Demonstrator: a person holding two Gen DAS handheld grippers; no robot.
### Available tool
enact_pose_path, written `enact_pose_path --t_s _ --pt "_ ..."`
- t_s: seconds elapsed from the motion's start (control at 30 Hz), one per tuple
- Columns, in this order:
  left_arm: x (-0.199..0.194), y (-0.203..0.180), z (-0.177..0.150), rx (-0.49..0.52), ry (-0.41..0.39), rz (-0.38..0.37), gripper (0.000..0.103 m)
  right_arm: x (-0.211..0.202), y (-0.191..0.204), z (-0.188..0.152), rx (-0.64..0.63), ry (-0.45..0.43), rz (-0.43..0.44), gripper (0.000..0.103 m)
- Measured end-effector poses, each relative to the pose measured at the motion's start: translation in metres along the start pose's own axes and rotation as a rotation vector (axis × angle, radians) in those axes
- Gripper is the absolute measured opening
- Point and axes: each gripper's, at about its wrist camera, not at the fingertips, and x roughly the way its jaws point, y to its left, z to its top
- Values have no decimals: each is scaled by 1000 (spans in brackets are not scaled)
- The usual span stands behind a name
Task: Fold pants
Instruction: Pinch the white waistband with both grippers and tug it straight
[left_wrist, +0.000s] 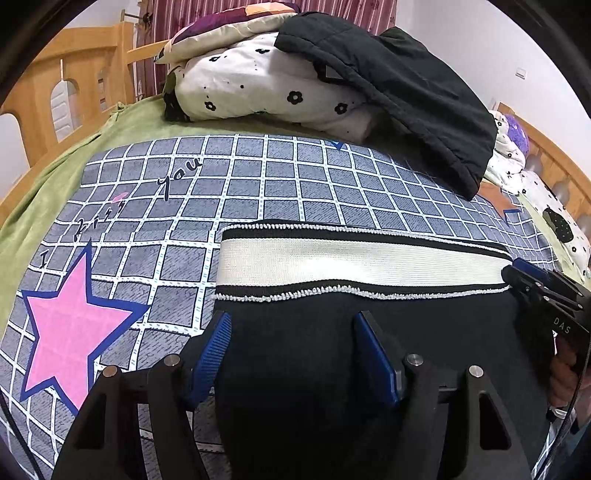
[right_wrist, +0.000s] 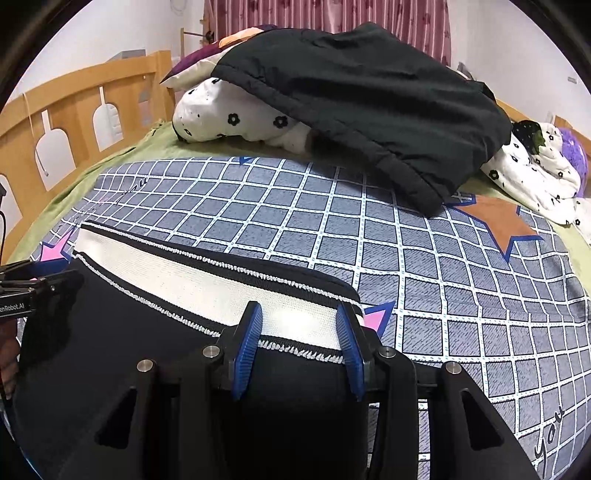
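Black pants (left_wrist: 369, 350) with a wide white waistband (left_wrist: 351, 264) lie flat on the checked bedspread, waistband away from me. My left gripper (left_wrist: 291, 332) is open, its blue fingers straddling the black cloth near the waistband's left end. My right gripper (right_wrist: 301, 325) is open over the waistband's (right_wrist: 207, 280) right end, its fingers either side of the white band. The right gripper also shows at the right edge of the left wrist view (left_wrist: 543, 288), and the left gripper at the left edge of the right wrist view (right_wrist: 33, 284).
A grey checked bedspread (left_wrist: 258, 184) with a pink star (left_wrist: 70, 328) covers the bed. A black jacket (left_wrist: 399, 88) lies over flowered white bedding (left_wrist: 255, 85) at the far side. A wooden bed rail (right_wrist: 74, 110) runs along the left.
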Motion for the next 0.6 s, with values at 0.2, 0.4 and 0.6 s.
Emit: enact_pose_path --t_s 0.2,0.4,0.6 --pt "-12 4 10 14 -75 -18 64 -14 -7 13 28 -31 -16 39" --pt "10 21 10 -52 -4 -10 68 5 -24 7 124 8 -21 39" --pt "8 12 6 -15 -21 35 68 2 -20 5 115 -10 -36 39"
